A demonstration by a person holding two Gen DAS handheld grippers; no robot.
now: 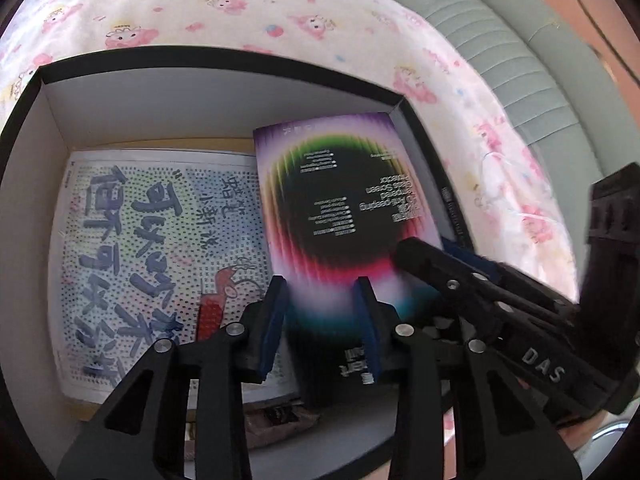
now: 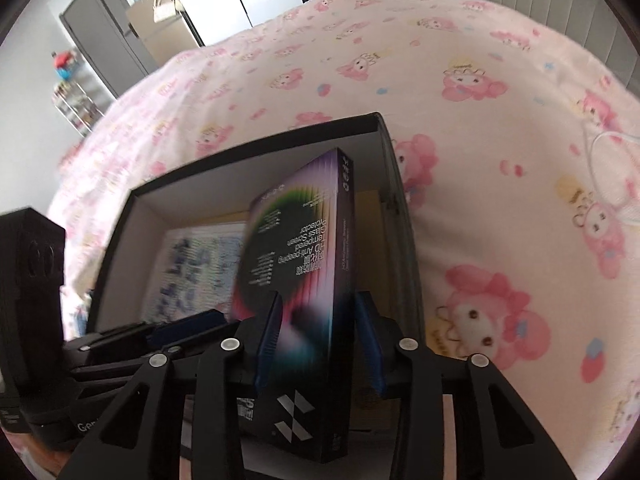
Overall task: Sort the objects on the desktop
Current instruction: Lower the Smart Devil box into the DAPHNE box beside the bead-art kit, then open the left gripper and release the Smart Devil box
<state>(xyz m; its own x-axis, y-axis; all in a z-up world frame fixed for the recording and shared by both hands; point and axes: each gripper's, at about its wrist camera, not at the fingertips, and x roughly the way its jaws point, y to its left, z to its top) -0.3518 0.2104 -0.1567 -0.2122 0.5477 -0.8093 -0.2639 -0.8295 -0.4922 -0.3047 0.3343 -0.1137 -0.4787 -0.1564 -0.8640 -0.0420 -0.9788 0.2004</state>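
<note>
Left black two-finger tongs with blue pads [image 1: 322,320]: jaws parted, nothing clamped between them. Right black two-finger tongs with blue pads [image 2: 316,344]: jaws spread either side of a box; contact cannot be confirmed.

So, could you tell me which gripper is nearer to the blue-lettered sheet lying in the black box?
Left. The left gripper hovers beside the blue-lettered sheet; the right gripper is farther off, gripping the screen protector box on that box's far side.

box [image 2: 298,256]: "Tempered Glass Screen Protector" | right claw [image 1: 460,276]: "DAS", perhaps partial
</note>
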